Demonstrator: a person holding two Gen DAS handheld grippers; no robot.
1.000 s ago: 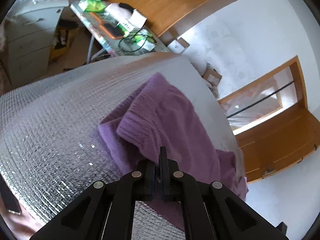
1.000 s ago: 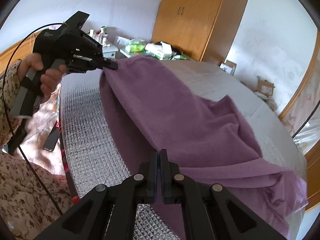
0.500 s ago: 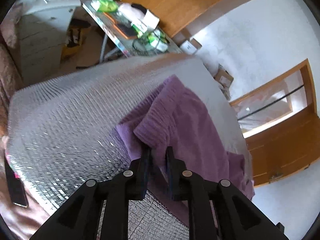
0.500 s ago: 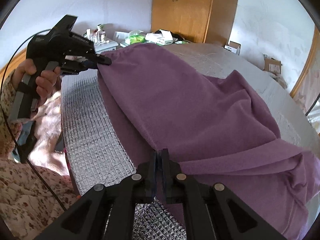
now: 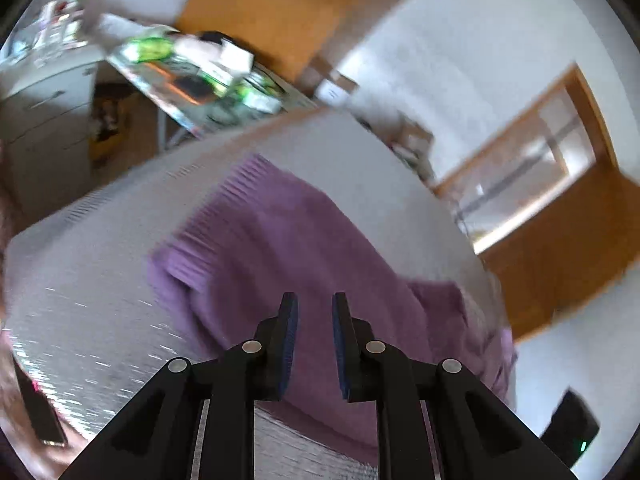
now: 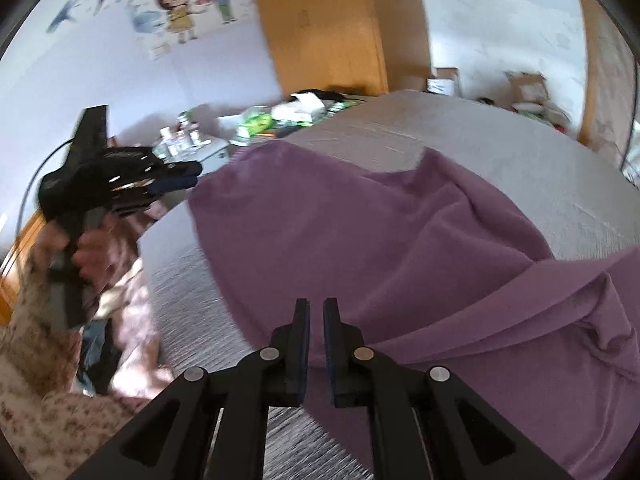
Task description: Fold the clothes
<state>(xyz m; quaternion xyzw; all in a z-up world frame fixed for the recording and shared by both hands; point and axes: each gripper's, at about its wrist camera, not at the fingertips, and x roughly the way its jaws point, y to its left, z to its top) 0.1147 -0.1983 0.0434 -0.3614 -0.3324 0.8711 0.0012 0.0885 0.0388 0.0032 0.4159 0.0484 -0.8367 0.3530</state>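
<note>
A purple knit garment (image 5: 288, 248) lies spread on the silvery quilted surface (image 5: 92, 280), its ribbed hem toward the far left. My left gripper (image 5: 314, 304) hovers above it, open, with nothing between the blue pads. In the right wrist view the garment (image 6: 380, 240) covers most of the surface, with folds at the right. My right gripper (image 6: 316, 306) hangs over its near edge with the jaws slightly apart and no cloth pinched. The left gripper (image 6: 194, 174), held in a hand, is just clear of the garment's far left corner.
A cluttered side table (image 5: 208, 80), white drawers (image 5: 40, 92) and a wooden wardrobe (image 5: 272, 12) stand beyond the surface. A wooden door frame (image 5: 560, 208) is at the right. A dark phone (image 5: 40, 412) lies at the left edge. A floral sleeve (image 6: 40, 360) is at lower left.
Both grippers were shut on the garment's edge and have let go. Their jaws have parted, the left more widely. Both have pulled back and upward, and the garment has settled on the surface.
</note>
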